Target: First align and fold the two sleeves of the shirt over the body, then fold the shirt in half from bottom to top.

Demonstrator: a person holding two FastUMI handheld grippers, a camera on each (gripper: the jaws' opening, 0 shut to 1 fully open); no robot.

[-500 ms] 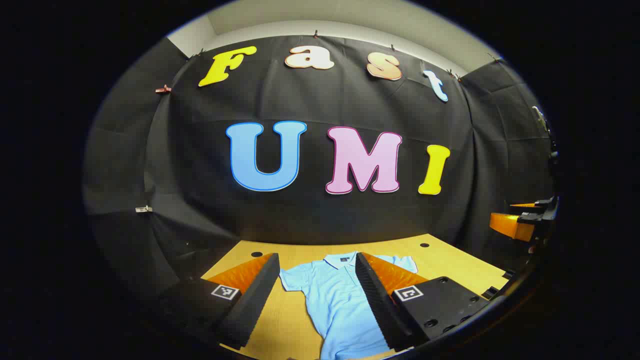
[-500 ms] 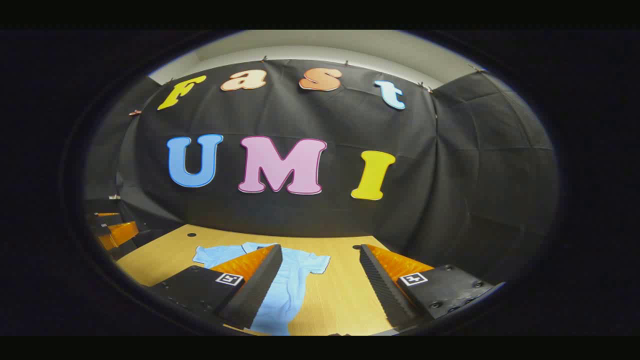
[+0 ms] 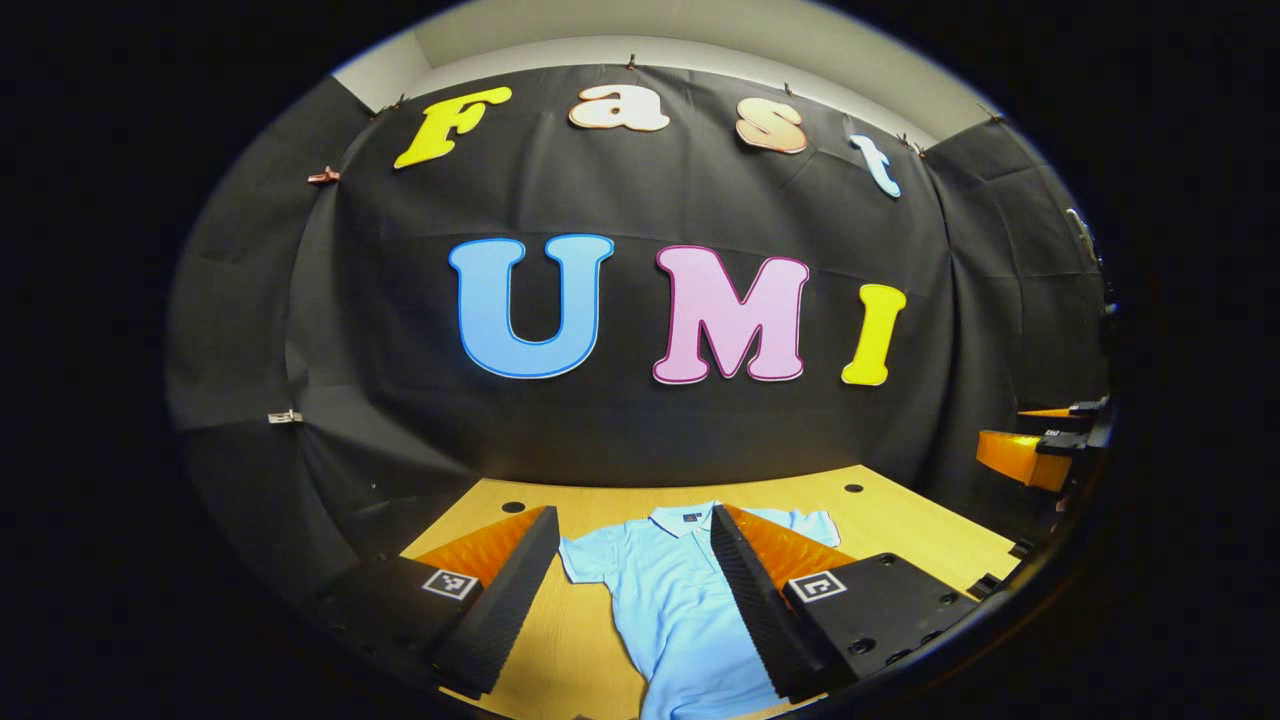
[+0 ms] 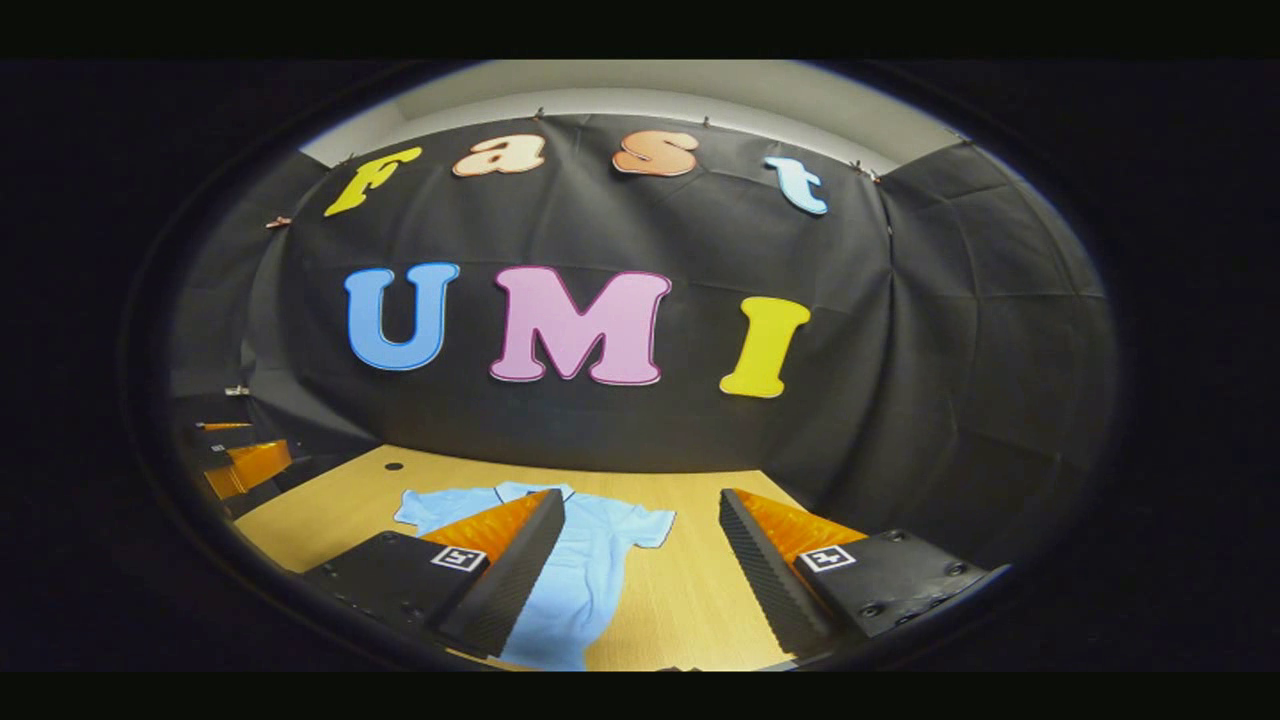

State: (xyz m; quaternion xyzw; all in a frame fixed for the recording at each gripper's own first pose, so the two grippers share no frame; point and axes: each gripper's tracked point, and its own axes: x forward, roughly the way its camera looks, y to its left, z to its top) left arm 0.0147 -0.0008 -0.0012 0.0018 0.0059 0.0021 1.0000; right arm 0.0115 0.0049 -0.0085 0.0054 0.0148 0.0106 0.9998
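The shirt (image 3: 670,610) is light blue with short sleeves and a collar, and it lies flat on the table (image 3: 900,520), collar toward the cloth wall (image 3: 620,420). In the left gripper view it sits at about 6 o'clock, between the fingers. Its collar (image 3: 685,520) points to 12 o'clock and the body runs down toward the bottom edge. One sleeve (image 3: 585,558) spreads toward 9 o'clock, clear of the body. The other sleeve (image 3: 815,525) shows just past the right-hand finger, toward 3 o'clock. Both sleeves lie unfolded.

In the right gripper view the shirt (image 4: 590,570) sits at about 7 o'clock. One sleeve (image 4: 425,508) reaches toward 9 o'clock and the other (image 4: 645,525) toward 3 o'clock. The left-hand finger hides part of the body.

The left gripper (image 3: 625,600) hovers above the table with its fingers spread wide. The fingers hold nothing, and the shirt shows in the gap between them. The right gripper (image 4: 640,580) also has its fingers spread wide, with bare wood and the shirt's edge in the gap. Neither gripper visibly touches the fabric.

In the left gripper view the right gripper (image 3: 1040,450) shows at 3 o'clock near the edge, well apart from the shirt. In the right gripper view the left gripper (image 4: 240,462) shows at 9 o'clock. The table is pale wood with small dark holes (image 3: 852,489) near its far edge, and the wall rises behind it.
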